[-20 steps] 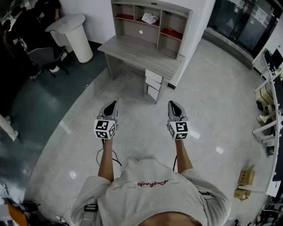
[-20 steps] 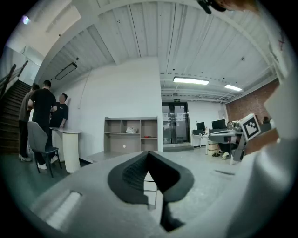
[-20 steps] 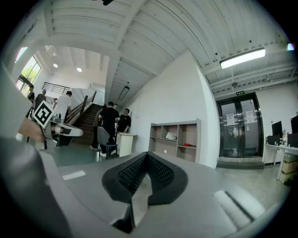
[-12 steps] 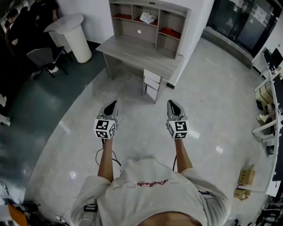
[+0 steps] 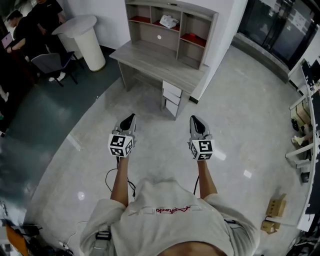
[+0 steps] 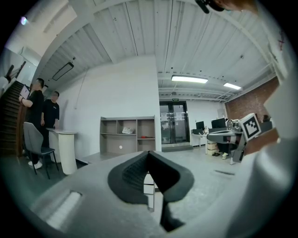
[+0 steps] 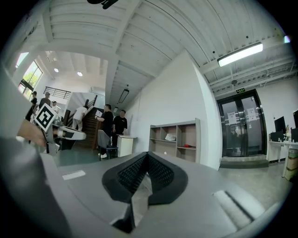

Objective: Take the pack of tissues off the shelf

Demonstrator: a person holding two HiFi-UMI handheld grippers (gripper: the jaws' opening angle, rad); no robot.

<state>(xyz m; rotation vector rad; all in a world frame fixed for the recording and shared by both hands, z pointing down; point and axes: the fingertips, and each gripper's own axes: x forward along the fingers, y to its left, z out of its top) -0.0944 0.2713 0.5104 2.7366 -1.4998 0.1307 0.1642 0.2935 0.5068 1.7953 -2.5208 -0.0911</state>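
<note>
- Tissues point(image 5: 168, 21) sit in the upper middle cubby of the shelf point(image 5: 202, 11), at the far side of the room, untouched.
- Shelf stands on the back of a grey desk point(image 5: 157, 61); white drawers point(image 5: 173, 96) hang under the desk's right end.
- Left gripper point(image 5: 131, 117) is held out level over bare floor point(image 5: 235, 115), well short of the desk, pointing towards it.
- Its own view shows the left gripper point(image 6: 148, 152) with the jaws pressed together at the tips and nothing between them; the tissues point(image 6: 126, 131) show small, far beyond, in the shelf point(image 6: 128, 119).
- Right gripper point(image 5: 193, 118) is level too, beside the left one, the two well apart, each on a bare forearm.
- Seen from its own camera, the right gripper point(image 7: 148, 153) is closed tight and empty; the tissues point(image 7: 170, 137) lie far off in the shelf point(image 7: 174, 125).
- Something flat and red point(image 5: 194, 38) lies in the right cubby, next to the tissues' cubby.
- Left of the desk stands a round white stand point(image 5: 86, 41), with a chair point(image 5: 51, 63) and people in dark clothes point(image 5: 35, 15) beyond it at the far left.
- Glass doors point(image 5: 280, 30) fill the far right; cardboard boxes point(image 5: 273, 212) sit on the floor near right.
</note>
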